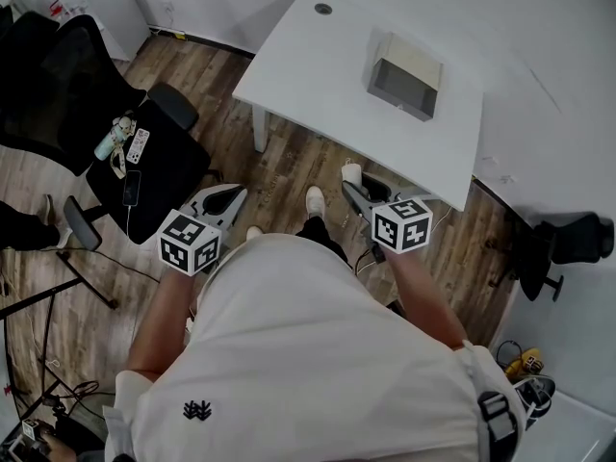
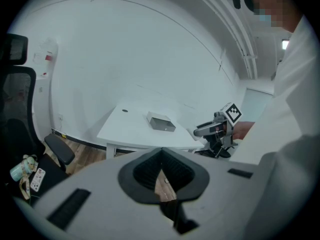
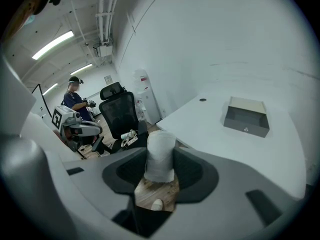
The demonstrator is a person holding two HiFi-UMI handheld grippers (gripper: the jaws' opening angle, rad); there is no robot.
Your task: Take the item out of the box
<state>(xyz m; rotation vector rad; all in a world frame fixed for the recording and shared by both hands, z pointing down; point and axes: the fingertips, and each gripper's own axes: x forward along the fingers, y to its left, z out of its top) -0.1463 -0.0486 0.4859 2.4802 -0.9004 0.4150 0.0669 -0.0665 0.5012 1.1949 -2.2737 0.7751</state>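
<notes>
A grey box (image 1: 405, 75) lies on the white table (image 1: 318, 65), well ahead of both grippers; it also shows in the left gripper view (image 2: 161, 122) and the right gripper view (image 3: 246, 116). My right gripper (image 1: 354, 187) is shut on a white cylindrical roll (image 1: 352, 173), which stands upright between its dark pads (image 3: 192, 171) and above the wooden floor. In the right gripper view the roll (image 3: 160, 156) fills the gap between the jaws. My left gripper (image 1: 223, 197) hangs over the floor at the left, its jaws closed together with nothing between them (image 2: 161, 154).
A black office chair (image 1: 144, 162) at the left carries a phone, a remote and a bottle. Another dark chair (image 1: 568, 243) stands at the right past the table corner. Stand legs and cables (image 1: 48, 335) cross the floor at the lower left. A second person (image 3: 75, 99) stands far off.
</notes>
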